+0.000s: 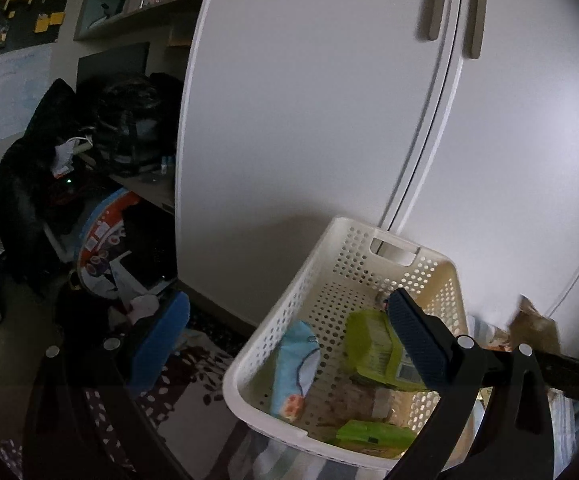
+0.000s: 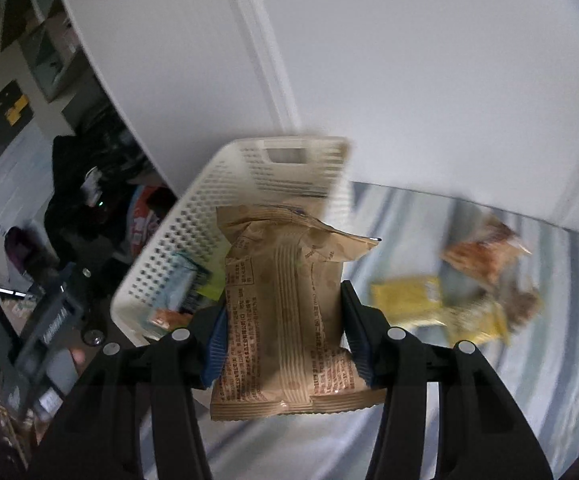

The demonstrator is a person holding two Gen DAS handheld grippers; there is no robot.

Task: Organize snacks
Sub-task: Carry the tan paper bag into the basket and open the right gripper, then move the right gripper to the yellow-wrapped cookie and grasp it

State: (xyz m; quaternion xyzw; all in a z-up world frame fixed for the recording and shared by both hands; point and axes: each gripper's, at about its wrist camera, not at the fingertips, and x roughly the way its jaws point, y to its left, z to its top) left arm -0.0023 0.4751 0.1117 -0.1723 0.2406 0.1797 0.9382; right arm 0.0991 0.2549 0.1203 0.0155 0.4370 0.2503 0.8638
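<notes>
In my right claw point(image 2: 283, 344) I hold a tan snack packet point(image 2: 285, 312). Both pads press on its sides, so this claw is closed on the packet, and the packet stands almost upright between the fingers, in the air. Its top edge is in front of the white basket point(image 2: 225, 184), which is just behind it, so I judge that I am carrying it there and have not let it go yet.

My left claw point(image 1: 289, 340) is wide open and holds nothing. Its right pad hangs over the inside of the basket, its left pad is outside, over the dark patterned floor point(image 1: 193, 376).

The basket rests at the edge of the bed, on the striped bed cover point(image 2: 469, 392). Some snacks already lie inside: a light blue packet point(image 1: 295, 364), a green packet point(image 1: 373, 348) and a second green packet point(image 1: 373, 436) nearer to me, with something brown between them that I cannot tell well. So a part of the work is done.

Farther on the bed cover, well apart from the basket, there remain a yellow packet point(image 2: 413, 300) and a reddish-brown packet point(image 2: 485, 254); both are blurred, and maybe more lie beside them. Behind everything is the white wardrobe point(image 1: 309, 120).

I think I am past the middle of the task: this packet must go in, then those on the bed.
</notes>
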